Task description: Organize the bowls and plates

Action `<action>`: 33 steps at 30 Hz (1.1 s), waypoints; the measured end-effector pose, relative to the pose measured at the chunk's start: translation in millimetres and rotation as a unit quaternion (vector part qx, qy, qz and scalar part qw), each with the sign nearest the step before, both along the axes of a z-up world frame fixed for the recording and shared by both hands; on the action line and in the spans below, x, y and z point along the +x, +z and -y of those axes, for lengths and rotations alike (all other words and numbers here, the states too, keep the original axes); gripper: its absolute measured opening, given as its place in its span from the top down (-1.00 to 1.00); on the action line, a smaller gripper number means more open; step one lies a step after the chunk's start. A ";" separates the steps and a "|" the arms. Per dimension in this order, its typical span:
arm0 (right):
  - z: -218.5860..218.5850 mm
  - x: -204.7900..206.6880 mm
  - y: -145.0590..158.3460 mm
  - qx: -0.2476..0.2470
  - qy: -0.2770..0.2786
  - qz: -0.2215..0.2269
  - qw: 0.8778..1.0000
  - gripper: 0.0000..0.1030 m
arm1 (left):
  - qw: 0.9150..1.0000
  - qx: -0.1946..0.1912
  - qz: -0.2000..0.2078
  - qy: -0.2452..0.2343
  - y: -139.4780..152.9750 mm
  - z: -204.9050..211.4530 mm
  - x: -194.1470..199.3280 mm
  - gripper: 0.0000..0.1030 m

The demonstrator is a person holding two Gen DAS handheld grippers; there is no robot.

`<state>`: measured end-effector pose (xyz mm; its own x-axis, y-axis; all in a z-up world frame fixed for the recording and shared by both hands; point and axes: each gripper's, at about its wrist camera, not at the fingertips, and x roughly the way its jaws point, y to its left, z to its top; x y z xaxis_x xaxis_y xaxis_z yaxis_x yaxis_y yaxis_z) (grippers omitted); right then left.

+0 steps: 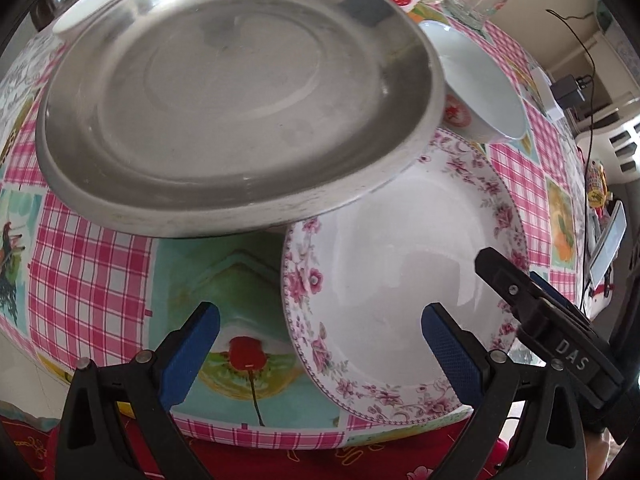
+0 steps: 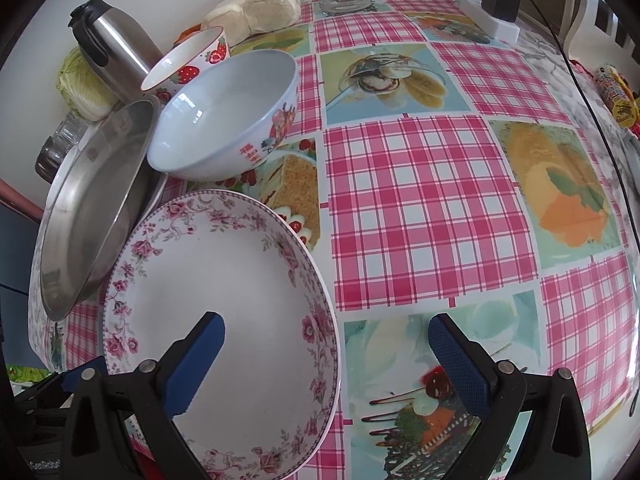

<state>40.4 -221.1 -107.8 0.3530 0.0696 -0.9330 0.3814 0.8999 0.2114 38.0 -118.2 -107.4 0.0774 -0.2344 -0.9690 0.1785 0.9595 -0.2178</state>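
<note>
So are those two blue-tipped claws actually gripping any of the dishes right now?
No. The left gripper and right gripper are both open; the floral plate lies between their fingers, unclamped.

Steel plate [image 1: 224,96] overlapping floral plate [image 1: 400,264], left tool [image 1: 320,354] open.

Pink-and-white gingham squares are alternating with turquoise food pictures across the tablecloth [image 2: 432,208]. The near plate [image 2: 224,304] is showing white with a pink rose border. Left of it, the steel plate [image 2: 96,208] is gleaming plain silver-grey. The far white bowl [image 2: 228,112] is wearing red and orange flowers; the strawberry bowl [image 2: 192,60] behind is flashing red berries.
</note>
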 end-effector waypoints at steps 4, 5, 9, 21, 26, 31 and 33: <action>2.2 0.8 3.2 0.007 -0.003 0.007 1.000 -0.81 | 1.000 -0.004 0.005 0.021 -1.4 -11.3 6.5 -0.94; 3.5 0.6 4.8 0.009 -0.003 0.009 1.000 -0.78 | 1.000 -0.005 0.007 0.024 -1.1 -13.1 7.9 -0.91; 5.0 0.6 9.8 0.023 -0.005 0.019 1.000 -0.43 | 0.999 -0.005 0.017 0.033 1.0 -23.7 13.1 -0.70; 11.3 -2.4 6.6 0.053 -0.017 0.025 0.998 0.59 | 0.998 -0.040 0.031 0.048 6.9 -45.4 29.5 0.30; 17.8 -4.3 6.6 0.064 -0.025 0.023 0.997 0.61 | 0.998 -0.050 0.025 0.035 6.0 -44.6 32.4 0.52; 25.7 -10.0 5.4 0.082 -0.024 0.024 0.996 0.59 | 0.998 -0.043 0.030 0.022 8.3 -39.6 31.5 0.52; 34.2 -14.8 4.6 0.095 -0.030 0.026 0.995 0.61 | 0.998 -0.050 0.025 0.019 9.5 -39.4 32.2 0.52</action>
